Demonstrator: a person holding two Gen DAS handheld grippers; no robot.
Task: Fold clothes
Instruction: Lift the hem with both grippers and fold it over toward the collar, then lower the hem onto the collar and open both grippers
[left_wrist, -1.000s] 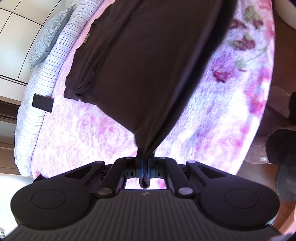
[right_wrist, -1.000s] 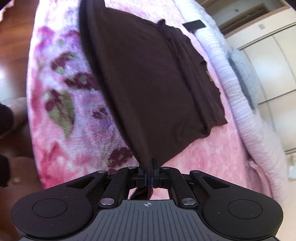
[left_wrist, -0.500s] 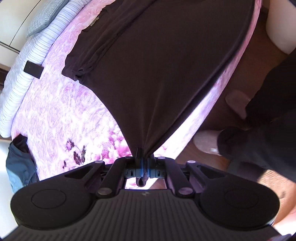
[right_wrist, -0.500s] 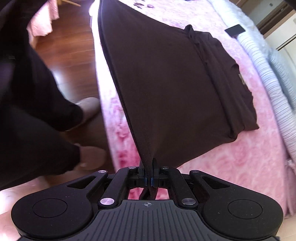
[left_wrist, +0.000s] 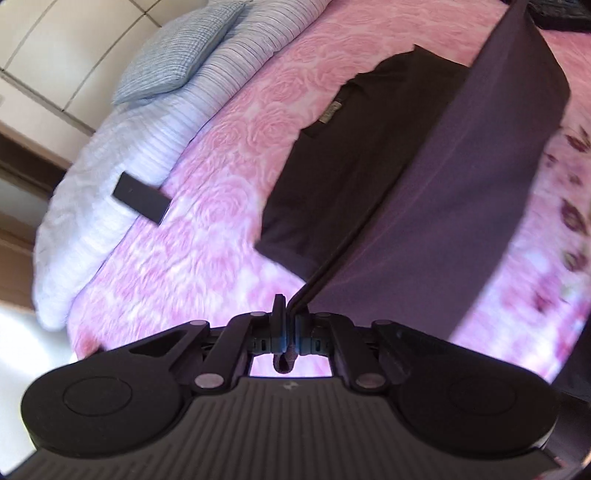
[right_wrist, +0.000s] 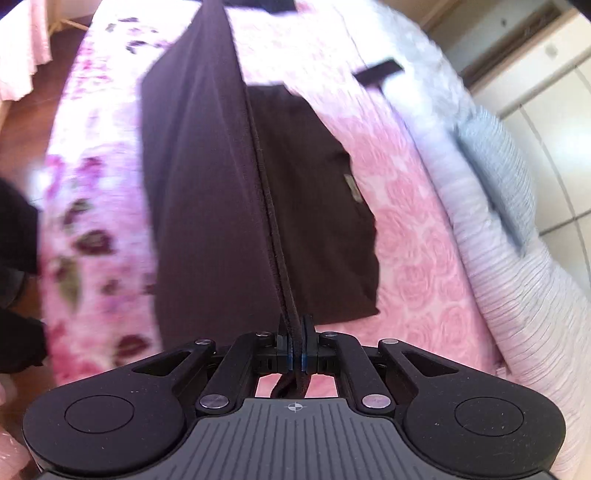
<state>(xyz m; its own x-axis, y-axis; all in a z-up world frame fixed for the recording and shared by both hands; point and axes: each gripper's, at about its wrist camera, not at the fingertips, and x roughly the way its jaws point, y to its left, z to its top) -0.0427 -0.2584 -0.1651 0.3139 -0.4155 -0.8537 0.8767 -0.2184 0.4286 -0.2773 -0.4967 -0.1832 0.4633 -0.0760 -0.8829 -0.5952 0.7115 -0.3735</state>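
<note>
Dark brown knit garment (left_wrist: 461, 192) lay partly on the bed's pink rose-embossed plush blanket (left_wrist: 229, 155), its far part flat with a small tan label showing, its near part lifted into a taut sheet. Left tool (left_wrist: 286, 325) was clamped tight on one hem corner, right tool (right_wrist: 295, 341) likewise pinched on the other, a stitched edge running up from its jaws toward 12 o'clock. Judging by this, the fold was mid-way: the lifted half was not yet laid over the flat half, and smoothing remained. Fabric looked soft, thin and stretchy. At 10 o'clock in the left view sat a white ribbed quilt (left_wrist: 122, 155), a blue checked pillow (left_wrist: 181, 51) and a flat black rectangular object (left_wrist: 142, 199)
</note>
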